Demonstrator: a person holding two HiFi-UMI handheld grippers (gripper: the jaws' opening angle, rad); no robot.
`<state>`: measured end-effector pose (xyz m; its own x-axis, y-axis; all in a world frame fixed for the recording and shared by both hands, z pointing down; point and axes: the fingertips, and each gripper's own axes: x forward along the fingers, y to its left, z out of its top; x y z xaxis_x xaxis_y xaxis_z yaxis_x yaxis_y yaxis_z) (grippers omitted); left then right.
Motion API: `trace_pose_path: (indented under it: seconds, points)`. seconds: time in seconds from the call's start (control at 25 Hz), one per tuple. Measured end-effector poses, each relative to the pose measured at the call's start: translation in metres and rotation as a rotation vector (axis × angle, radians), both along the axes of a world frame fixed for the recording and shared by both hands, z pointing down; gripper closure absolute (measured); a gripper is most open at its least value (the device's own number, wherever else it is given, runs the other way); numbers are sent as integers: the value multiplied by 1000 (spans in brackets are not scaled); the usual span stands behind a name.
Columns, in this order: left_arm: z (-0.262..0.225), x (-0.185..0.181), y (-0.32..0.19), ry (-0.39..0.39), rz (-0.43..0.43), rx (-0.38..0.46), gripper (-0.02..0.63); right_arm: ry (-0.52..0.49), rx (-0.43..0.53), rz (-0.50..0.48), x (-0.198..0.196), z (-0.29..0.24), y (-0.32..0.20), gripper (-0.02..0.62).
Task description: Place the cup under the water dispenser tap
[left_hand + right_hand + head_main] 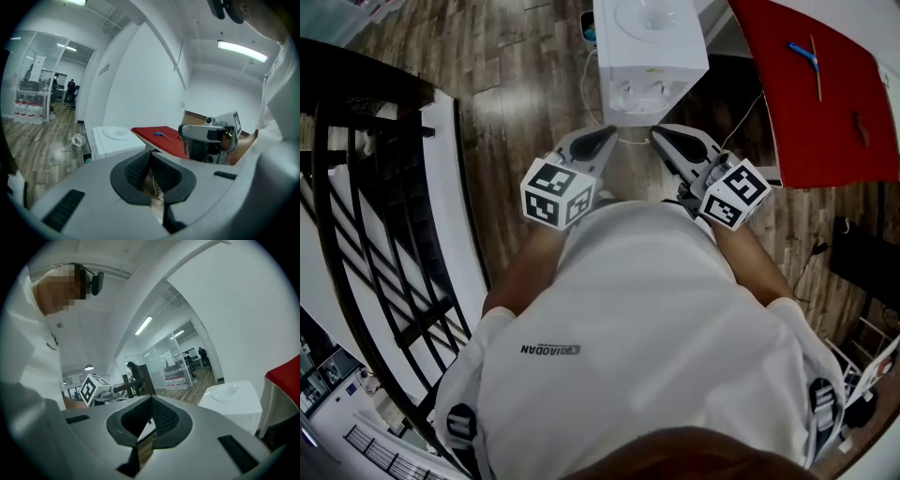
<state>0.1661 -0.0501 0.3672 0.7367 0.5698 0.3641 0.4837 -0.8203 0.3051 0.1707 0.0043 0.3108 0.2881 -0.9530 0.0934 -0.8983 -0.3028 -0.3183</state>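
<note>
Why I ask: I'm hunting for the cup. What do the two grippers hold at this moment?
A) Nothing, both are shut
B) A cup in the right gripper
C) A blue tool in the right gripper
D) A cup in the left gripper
A: the left gripper and the right gripper each show their jaws closed together with nothing between them.

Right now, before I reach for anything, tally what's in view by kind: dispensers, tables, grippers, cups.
Water dispenser: 1
Red table: 1
Grippers: 2, the left gripper and the right gripper, both with jaws together and empty
Cups: 0 in any view
Total: 4
</note>
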Motion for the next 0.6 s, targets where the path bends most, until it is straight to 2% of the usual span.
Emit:
trace_pose_path:
  seconds: [0.24, 0.4, 0.6]
  points:
    - [-9, 16, 22, 3, -74, -46, 611, 13, -109, 79, 21, 14, 44, 574]
    - [-23, 18, 55, 45, -71, -26, 611, 29, -151, 62, 23, 14, 69, 574]
    - [-28, 16, 88, 48, -113, -33, 611, 5, -165, 35, 25, 16, 104, 574]
